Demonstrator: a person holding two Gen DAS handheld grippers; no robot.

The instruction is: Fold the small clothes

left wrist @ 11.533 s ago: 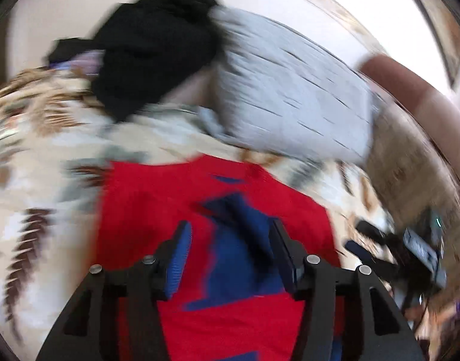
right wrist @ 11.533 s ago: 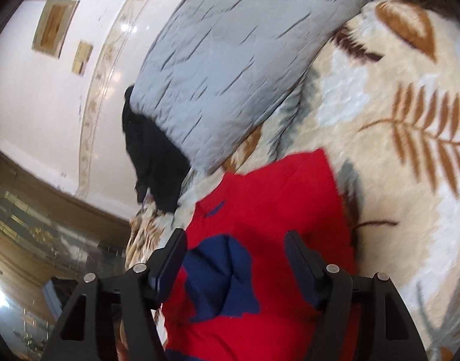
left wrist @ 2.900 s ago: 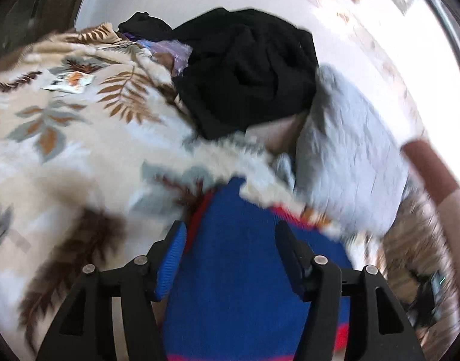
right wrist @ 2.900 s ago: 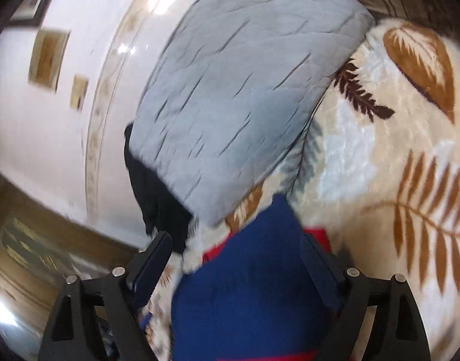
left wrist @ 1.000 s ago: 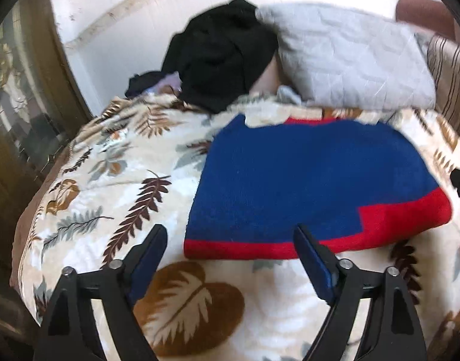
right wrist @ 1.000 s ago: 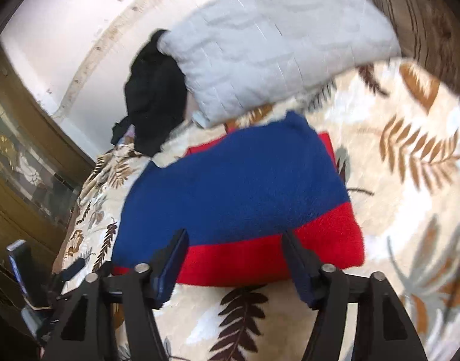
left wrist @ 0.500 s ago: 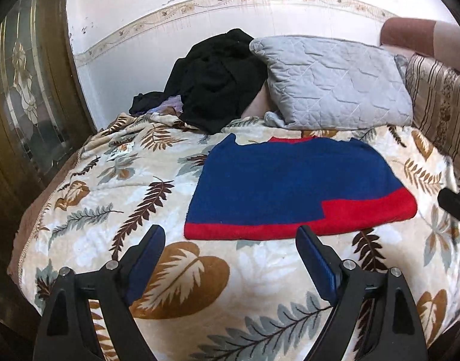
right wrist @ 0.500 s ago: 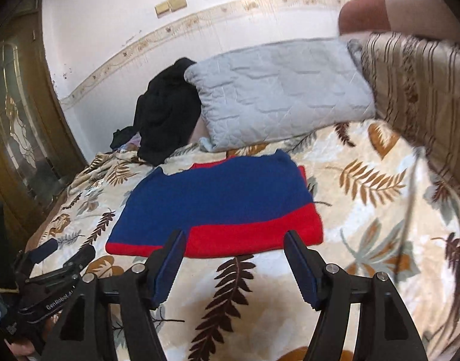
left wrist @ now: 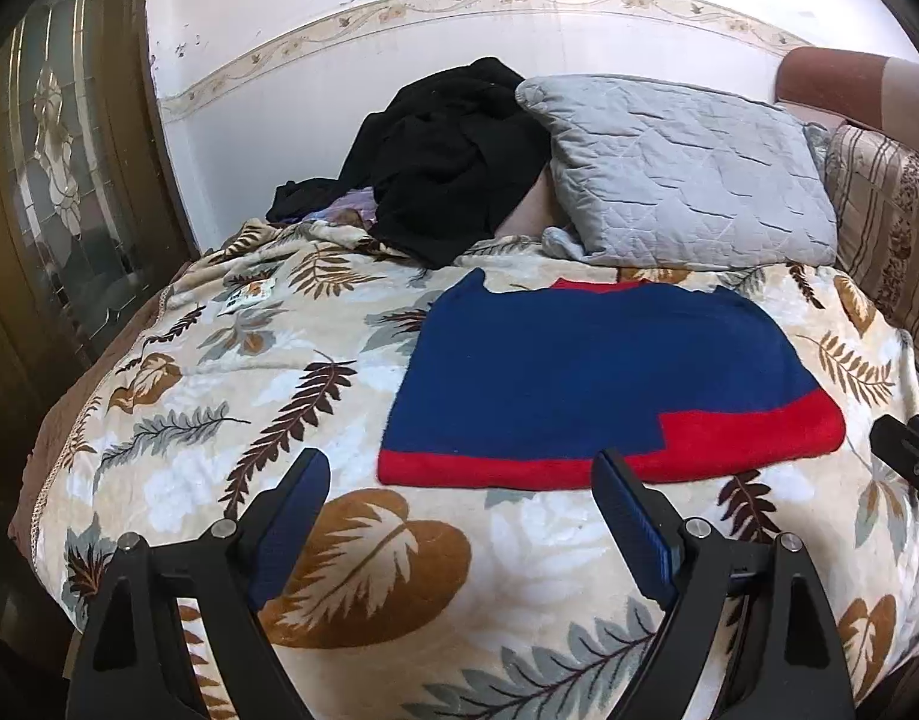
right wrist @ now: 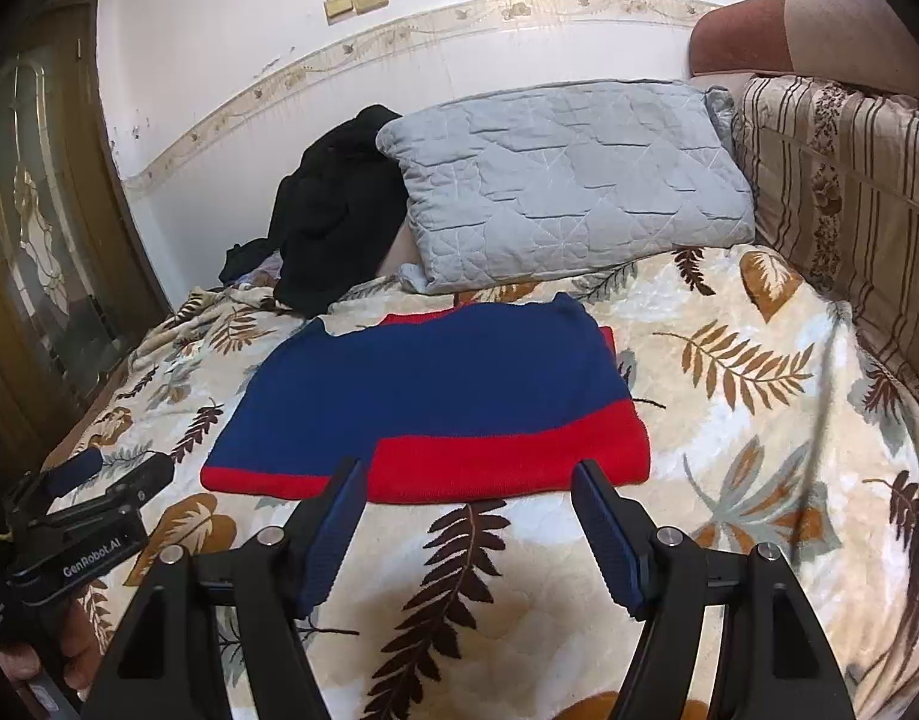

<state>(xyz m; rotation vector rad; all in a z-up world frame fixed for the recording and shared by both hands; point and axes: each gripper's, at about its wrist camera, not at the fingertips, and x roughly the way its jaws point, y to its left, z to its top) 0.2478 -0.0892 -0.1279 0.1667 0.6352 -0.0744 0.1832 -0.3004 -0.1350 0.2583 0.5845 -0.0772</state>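
A folded sweater (left wrist: pixel 585 372) lies flat on the leaf-patterned blanket (left wrist: pixel 231 360) of a bed, roughly in the middle of it and a little toward the far end. Its long axis runs left to right across the bed, parallel to the near edge of the blanket. The folded shape is a broad rectangle, blue over most of its upper face, with a red band along the near edge that steps up and thickens toward the right. A thin strip of red also shows at the far edge, and a small blue point sticks out at the far left corner. The knit looks soft and slightly fuzzy, and it lies smooth without visible wrinkles.

Beyond it, a grey quilted pillow (left wrist: pixel 681 174) leans near the wall, with a heap of black clothing (left wrist: pixel 453 162) just to its left. A striped cushion (right wrist: pixel 843 192) stands at the far right.

The left gripper (left wrist: pixel 462 495) hovers over the near part of the blanket, jaws spread wide with nothing between them, clear of the sweater. The right gripper (right wrist: pixel 468 504) is likewise released, its jaws apart and empty, just short of the red edge. In the right wrist view the left gripper appears at the lower left, carried by a hand (right wrist: pixel 36 660).
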